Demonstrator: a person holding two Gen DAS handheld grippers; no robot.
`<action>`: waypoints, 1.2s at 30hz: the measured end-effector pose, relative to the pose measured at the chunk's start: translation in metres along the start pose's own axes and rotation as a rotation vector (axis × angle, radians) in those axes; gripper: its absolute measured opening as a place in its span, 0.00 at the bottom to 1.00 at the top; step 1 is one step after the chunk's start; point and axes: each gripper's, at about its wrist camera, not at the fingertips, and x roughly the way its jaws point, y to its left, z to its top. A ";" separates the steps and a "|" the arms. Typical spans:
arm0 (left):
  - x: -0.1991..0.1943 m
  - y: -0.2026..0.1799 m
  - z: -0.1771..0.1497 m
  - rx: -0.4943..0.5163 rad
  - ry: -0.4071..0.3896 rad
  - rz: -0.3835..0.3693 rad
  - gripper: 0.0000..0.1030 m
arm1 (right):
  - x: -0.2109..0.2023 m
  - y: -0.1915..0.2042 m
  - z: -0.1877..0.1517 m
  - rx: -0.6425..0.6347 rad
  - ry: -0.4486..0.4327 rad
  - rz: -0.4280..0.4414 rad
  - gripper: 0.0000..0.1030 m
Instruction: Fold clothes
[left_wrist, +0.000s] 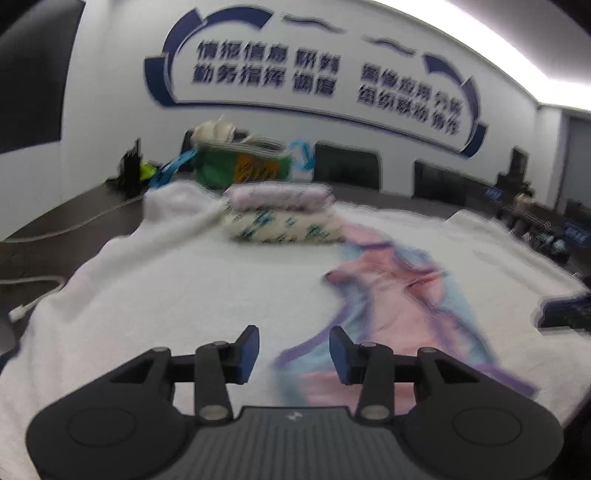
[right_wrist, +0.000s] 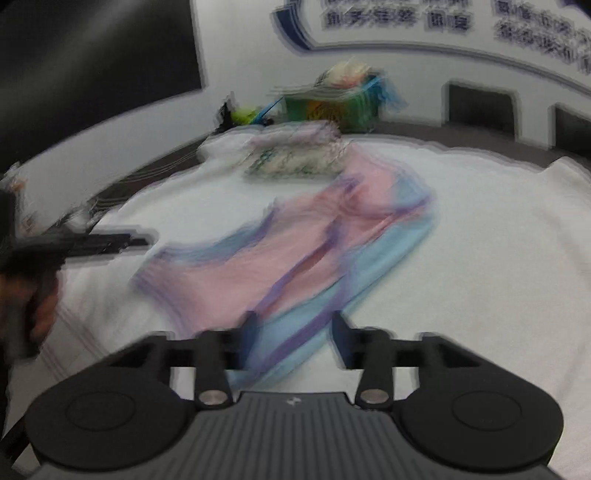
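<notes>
A pink garment with light-blue and purple trim lies spread and rumpled on a white cloth. In the right wrist view the same garment runs diagonally across the cloth. My left gripper is open just above the garment's near-left edge, with nothing pinched between its blue pads. My right gripper is open over the garment's near blue hem, and its pads do not press on the fabric. The left gripper also shows at the left of the right wrist view, held by a hand. Both views are motion-blurred.
Two folded garments are stacked at the far side of the cloth. Behind them stands a green bag stuffed with clothes. Cables lie on the dark table at left. Dark chairs line the wall.
</notes>
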 end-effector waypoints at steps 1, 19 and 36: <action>-0.003 -0.007 0.001 -0.001 -0.012 -0.029 0.39 | 0.001 -0.009 0.008 -0.002 -0.020 -0.050 0.50; 0.059 -0.131 -0.039 0.213 0.144 -0.272 0.48 | 0.178 -0.039 0.094 -0.051 0.097 -0.142 0.62; 0.065 -0.096 -0.027 0.168 0.110 -0.202 0.02 | 0.237 -0.081 0.111 -0.072 0.182 -0.142 0.08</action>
